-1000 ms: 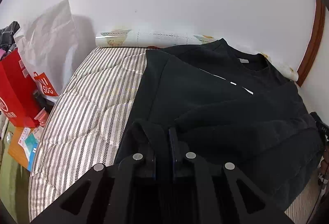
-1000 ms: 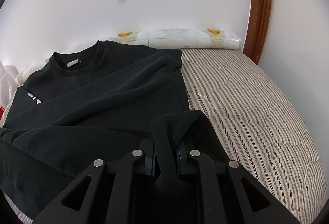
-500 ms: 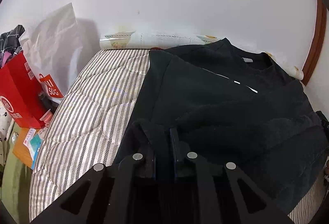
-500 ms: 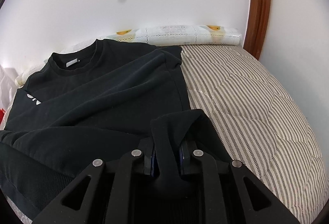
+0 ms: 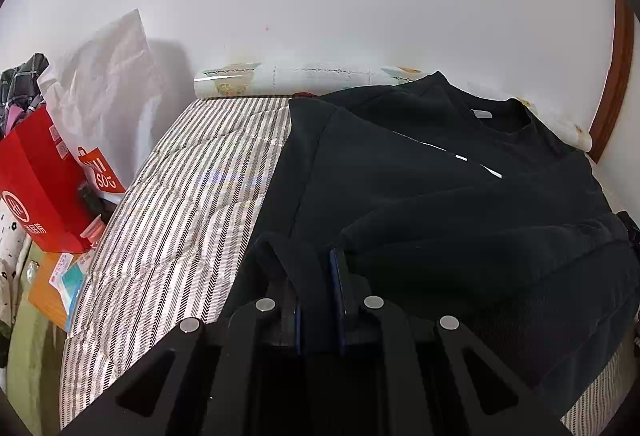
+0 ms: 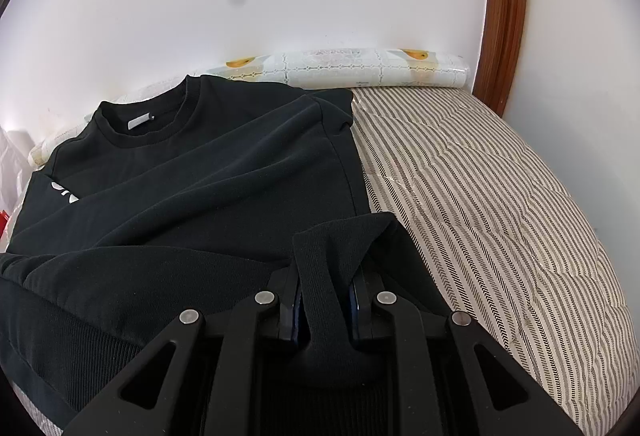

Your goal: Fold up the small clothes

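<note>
Setting: white wall behind a striped quilt [image 6: 500, 203] that covers the bed, with a patterned roll [image 6: 360, 69] lying along the wall and a wooden frame [image 6: 506, 7] at the right edge.
Garment: we see a black sweatshirt [image 6: 224, 179] spread on the quilt, collar toward the wall, both sleeves folded across the chest.
Left gripper [image 5: 316, 292]: we hold it closed on the ribbed hem at the sweatshirt's left corner; dark cloth fills the gap between the blue-edged pads.
Right gripper [image 6: 326, 292]: closed likewise on the right hem corner, which stands up as a raised flap between the fingers.
Step in hand: we judge this to be the bottom-to-top fold, with the hem pinched at both corners and ready to travel toward the collar.
How to do it well: we would lift both corners level, keep the hem taut between them, carry it straight over the folded sleeves, and set it down square to the shoulder line before letting go.
Risk: uneven height or slack could drag the sleeves askew.
Side clutter: a red bag [image 5: 38, 187] and a white bag [image 5: 104, 95] stand beside the bed, well apart from the garment.
Hidden: the hem between the grippers falls below both views; the white chest print is mostly covered and unreadable; how deep each pinch reaches, we cannot tell.
</note>
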`<state>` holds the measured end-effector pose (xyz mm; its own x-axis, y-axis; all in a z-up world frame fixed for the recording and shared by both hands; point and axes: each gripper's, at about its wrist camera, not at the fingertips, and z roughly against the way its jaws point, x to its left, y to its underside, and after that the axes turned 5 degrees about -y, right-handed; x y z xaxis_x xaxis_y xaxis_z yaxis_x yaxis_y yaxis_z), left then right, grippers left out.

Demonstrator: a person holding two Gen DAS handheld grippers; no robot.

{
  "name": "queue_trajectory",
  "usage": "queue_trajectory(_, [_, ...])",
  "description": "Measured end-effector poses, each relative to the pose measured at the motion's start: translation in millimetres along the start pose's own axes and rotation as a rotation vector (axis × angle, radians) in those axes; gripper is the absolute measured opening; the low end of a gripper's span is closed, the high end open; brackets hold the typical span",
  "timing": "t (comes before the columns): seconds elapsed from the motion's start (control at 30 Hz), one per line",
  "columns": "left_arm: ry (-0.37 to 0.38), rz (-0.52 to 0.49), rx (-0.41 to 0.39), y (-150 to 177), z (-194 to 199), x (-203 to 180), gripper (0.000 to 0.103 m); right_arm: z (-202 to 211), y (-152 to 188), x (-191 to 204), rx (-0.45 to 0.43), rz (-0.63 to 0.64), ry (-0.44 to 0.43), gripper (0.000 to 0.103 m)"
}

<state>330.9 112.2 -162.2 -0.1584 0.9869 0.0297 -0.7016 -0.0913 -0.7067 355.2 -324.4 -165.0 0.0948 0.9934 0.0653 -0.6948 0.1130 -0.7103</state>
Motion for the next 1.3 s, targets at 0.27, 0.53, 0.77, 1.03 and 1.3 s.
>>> queue_trajectory(0.27, [-0.010, -0.009, -0.003, 0.5, 0.3, -1.2, 0.013, -0.3, -0.5, 0.0, 0.000, 0.002, 0.004, 0.017])
queue_trajectory(0.53, [-0.012, -0.011, -0.004, 0.7, 0.5, -1.8, 0.013, -0.6, -0.8, -2.2, 0.003, -0.006, -0.008, 0.017])
queue_trajectory(0.77, [-0.017, -0.012, -0.014, 0.7, 0.3, -2.3, 0.013, -0.5, -1.1, -2.6, 0.002, -0.003, -0.008, 0.017])
queue_trajectory(1.03, [-0.023, -0.017, -0.019, 1.3, 0.7, -3.0, 0.013, -0.9, -1.7, -3.5, 0.004, 0.001, -0.008, 0.017])
queue_trajectory(1.3, [-0.024, -0.018, -0.020, 1.4, 0.6, -2.8, 0.013, -0.6, -2.1, -4.6, 0.020, -0.003, -0.036, 0.017])
